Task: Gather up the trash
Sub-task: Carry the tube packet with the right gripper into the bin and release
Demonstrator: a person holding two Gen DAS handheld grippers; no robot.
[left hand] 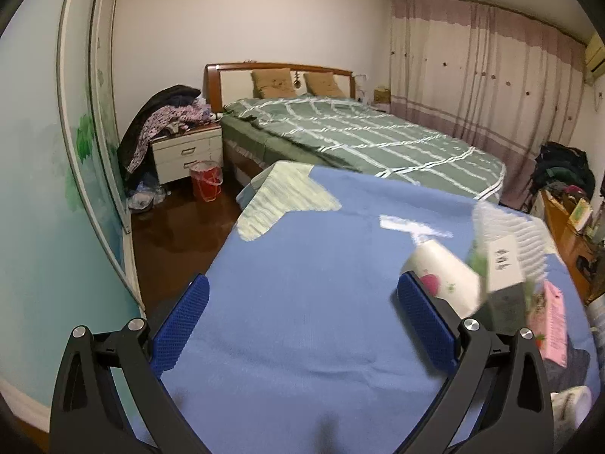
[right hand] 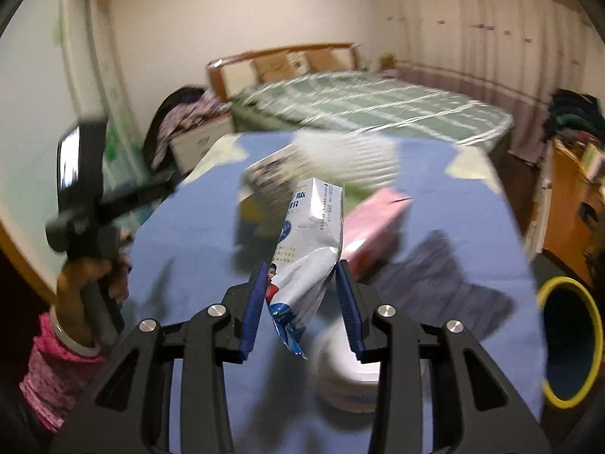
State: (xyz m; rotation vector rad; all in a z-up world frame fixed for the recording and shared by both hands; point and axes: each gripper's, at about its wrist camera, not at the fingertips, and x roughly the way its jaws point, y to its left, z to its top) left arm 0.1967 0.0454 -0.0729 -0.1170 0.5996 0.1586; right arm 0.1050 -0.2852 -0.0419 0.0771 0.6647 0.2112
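Bedroom – green-quilted bed (left hand: 363,140), striped curtains (left hand: 487,68), dark wood floor (left hand: 177,234)

Little is reading clearly here. The silver-white pouch (right hand: 308,249), standing just in front of the pink box (right hand: 378,223), is showing blue Chinese print near its top; one large character looks like 肽, while the smaller blue and yellow lines are staying too blurred to read. Dark marks on the white box (left hand: 503,265), just left of that pink box (left hand: 552,321), are smearing beyond reading.
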